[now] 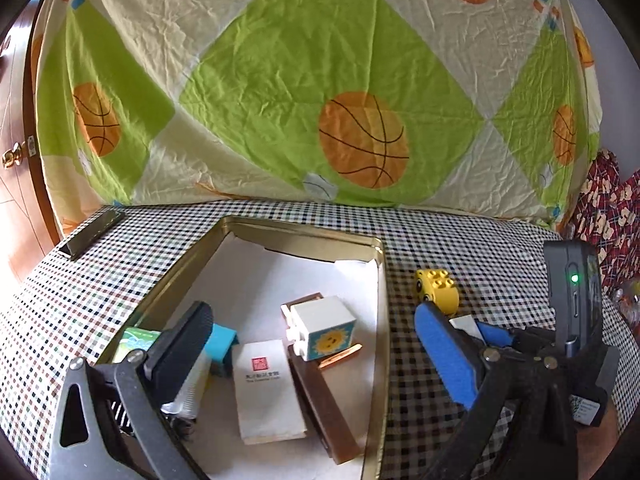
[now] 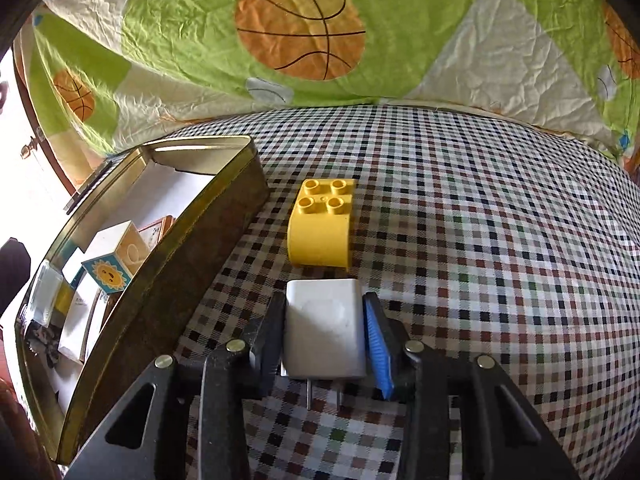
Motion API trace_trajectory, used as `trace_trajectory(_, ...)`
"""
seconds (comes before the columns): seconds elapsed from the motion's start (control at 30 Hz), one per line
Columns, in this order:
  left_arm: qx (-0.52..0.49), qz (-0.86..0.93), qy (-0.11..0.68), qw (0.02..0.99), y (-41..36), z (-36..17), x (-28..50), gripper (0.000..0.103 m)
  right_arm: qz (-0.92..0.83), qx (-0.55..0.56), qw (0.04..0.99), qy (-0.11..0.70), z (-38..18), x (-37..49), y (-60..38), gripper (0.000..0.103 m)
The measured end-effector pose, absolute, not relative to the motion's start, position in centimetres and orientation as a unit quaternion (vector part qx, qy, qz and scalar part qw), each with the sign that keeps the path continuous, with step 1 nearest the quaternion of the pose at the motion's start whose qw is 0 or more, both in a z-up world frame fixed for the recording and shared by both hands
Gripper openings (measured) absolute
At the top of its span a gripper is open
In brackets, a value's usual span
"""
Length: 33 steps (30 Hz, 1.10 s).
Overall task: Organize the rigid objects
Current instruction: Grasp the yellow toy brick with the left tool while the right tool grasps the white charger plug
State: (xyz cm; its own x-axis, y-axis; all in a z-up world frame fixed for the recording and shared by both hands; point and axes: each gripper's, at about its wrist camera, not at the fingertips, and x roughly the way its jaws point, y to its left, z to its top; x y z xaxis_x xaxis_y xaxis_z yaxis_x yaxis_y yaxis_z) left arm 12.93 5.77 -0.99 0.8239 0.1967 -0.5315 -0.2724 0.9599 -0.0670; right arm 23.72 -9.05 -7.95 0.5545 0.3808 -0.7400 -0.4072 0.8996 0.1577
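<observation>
- The right gripper (image 2: 325, 334) sits low over the checked cloth (image 2: 480, 240), its jaws clamped on a white plug adapter (image 2: 324, 332); the black pad presses the adapter's left side and the blue pad its right, and two metal prongs point back toward the camera
- The adapter rests on or just above the cloth; I cannot tell which
- The left gripper (image 1: 316, 344) hangs over the gold tin (image 1: 382, 280) with its jaws wide apart, holding nothing; its black finger is over the tin's left part, its blue finger out past the tin's right rim
- In the left wrist view the right gripper (image 1: 476, 330) shows at the right edge, just beside a yellow toy brick (image 1: 438, 288) that has an eye printed on its side
- The same yellow toy brick (image 2: 322, 224) stands studs-up on the cloth just beyond the adapter, close to the tin's right wall but apart from it
- Inside the tin lie a white cube with a sun face (image 1: 324, 330), a white card with a red stamp (image 1: 266, 390), a long brown bar (image 1: 324, 404), a turquoise block (image 1: 220, 346) and a small green packet (image 1: 134, 342)
- The worktop is covered edge to edge by the checked cloth; a dark flat strip (image 1: 90, 234) lies at its far left corner
- Behind it hangs a crumpled green and cream sheet printed with basketballs (image 1: 320, 80); a red patterned fabric (image 1: 608, 216) shows at the right, wooden furniture with a brass knob (image 1: 12, 156) at the left
</observation>
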Motion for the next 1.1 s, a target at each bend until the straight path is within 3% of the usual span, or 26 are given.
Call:
trace_trajectory(0.4, -0.010, 0.060, 0.318, 0.946, -3.3, -2.2, 19.1, 0.102, 0.137, 0.030, 0.911, 0.387, -7.2, 26.2, -18.8, 0.040)
trace_trajectory(0.63, 0.000, 0.045, 0.351, 0.935, -5.2, -4.2, 23.3, 0.090, 0.129, 0.053, 0.915, 0.379, -6.9, 26.5, -21.2, 0.040)
trace_trajectory(1.0, -0.013, 0.043, 0.397, 0.917, -4.5, -6.6, 27.3, 0.065, 0.133, 0.044, 0.921, 0.363, -6.5, 26.0, -20.5, 0.041)
trace_trajectory(1.03, -0.020, 0.037, 0.402, 0.915, -4.4, -6.8, 27.5, 0.061, 0.134, 0.044, 0.921, 0.364, -6.5, 26.0, -20.5, 0.041)
trace_trajectory(1.1, -0.031, 0.032, 0.405, 0.913, -4.0, -6.9, 27.5, 0.032, 0.135, 0.045, 0.920, 0.365, -6.5, 26.0, -20.5, 0.040)
